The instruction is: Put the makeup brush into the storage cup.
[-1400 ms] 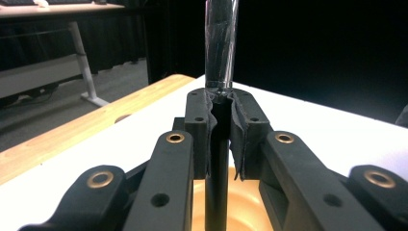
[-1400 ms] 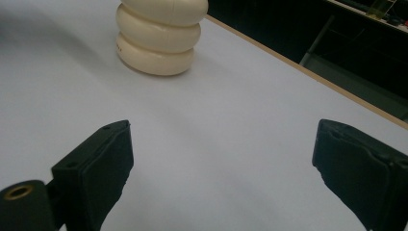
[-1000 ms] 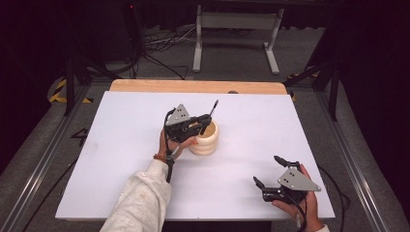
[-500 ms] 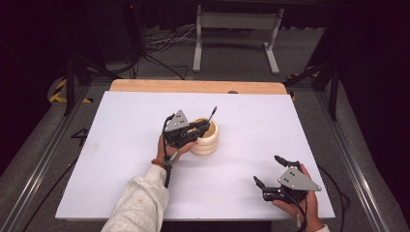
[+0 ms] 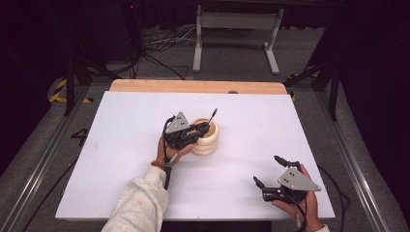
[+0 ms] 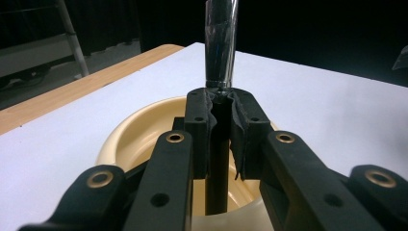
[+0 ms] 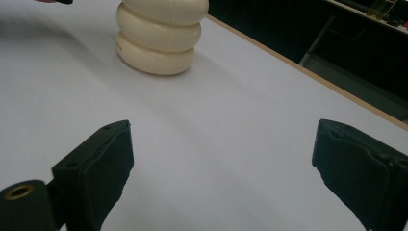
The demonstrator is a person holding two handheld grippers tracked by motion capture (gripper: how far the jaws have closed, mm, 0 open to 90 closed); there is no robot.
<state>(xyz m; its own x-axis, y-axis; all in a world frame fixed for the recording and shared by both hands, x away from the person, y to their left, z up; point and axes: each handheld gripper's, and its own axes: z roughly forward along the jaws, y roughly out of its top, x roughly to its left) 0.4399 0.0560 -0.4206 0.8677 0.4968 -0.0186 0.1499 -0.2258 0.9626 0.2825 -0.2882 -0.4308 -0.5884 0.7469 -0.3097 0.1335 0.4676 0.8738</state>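
Observation:
A cream ribbed holder (image 5: 209,144) stands near the middle of the white table (image 5: 121,145). My left gripper (image 5: 205,128) reaches over its rim from the left, shut on a thin utensil (image 5: 212,116) that stands tilted in the holder. In the left gripper view the pads (image 6: 198,122) clamp the dark stem just under its shiny metal handle (image 6: 220,43), above the holder's mouth (image 6: 130,139). My right gripper (image 5: 267,170) rests at the table's front right, open, nothing between its jaws. From the right gripper (image 7: 221,154) the holder (image 7: 159,33) stands far ahead.
The wooden edge of the table (image 5: 198,86) runs along the far side. Behind it a metal stand (image 5: 234,29) and cables lie on the dark floor. Wide bare tabletop lies left and right of the holder.
My left gripper has shifted slightly left and down, and the utensil's top stands lower over the holder. The right gripper has not moved.

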